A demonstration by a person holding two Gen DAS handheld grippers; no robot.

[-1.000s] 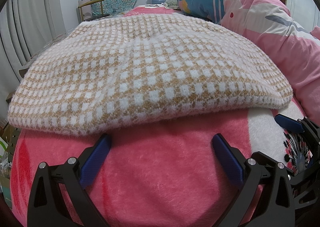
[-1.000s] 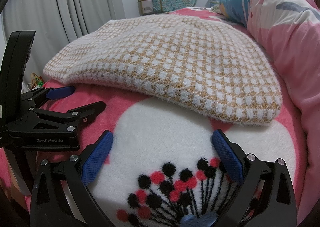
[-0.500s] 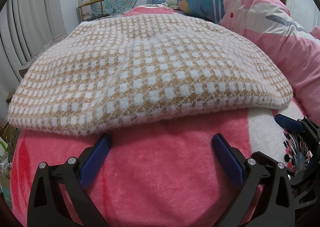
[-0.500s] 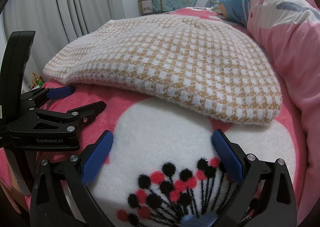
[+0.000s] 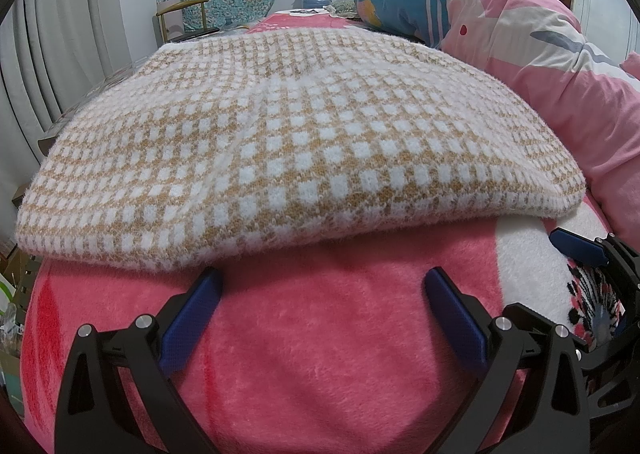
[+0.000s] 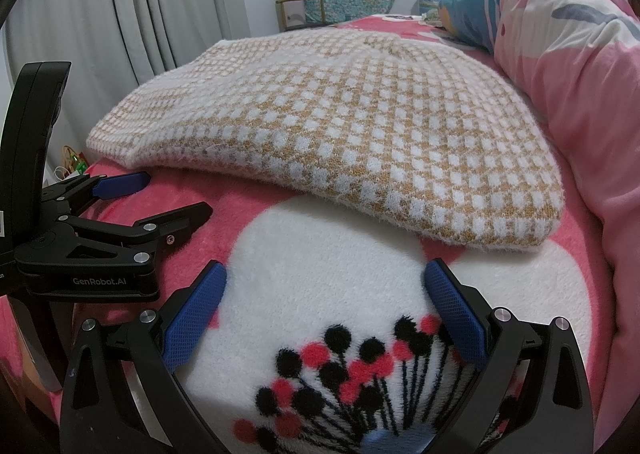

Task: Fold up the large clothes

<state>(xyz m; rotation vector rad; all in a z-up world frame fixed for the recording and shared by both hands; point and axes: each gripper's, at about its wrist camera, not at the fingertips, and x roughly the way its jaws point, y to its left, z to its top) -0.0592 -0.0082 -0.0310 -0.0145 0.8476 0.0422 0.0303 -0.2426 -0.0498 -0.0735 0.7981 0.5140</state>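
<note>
Both tools low over the bed, nothing held. My left gripper (image 5: 322,304) has its jaws spread wide over bare pink blanket (image 5: 320,354); my right gripper (image 6: 324,304) likewise gapes, over the blanket's white patch with the red-and-black dot motif. The checked knit garment (image 5: 288,158) lies just ahead of both sets of jaws, already doubled over by the look of it, its thick rounded near edge just beyond the left fingertips and a little farther from the right. Risks as I judge them: the knit is fluffy and bulky, so a shallow bite may catch only the top layer and peel the fold open; going in too low, the pads could grab blanket pile along with the hem and drag both. The pink quilt (image 6: 580,94) crowds the garment's side right of the jaws, so a swing that way may snag. Count: one garment, one blanket, one quilt, two grippers, one chair (image 6: 300,8) far ahead.
</note>
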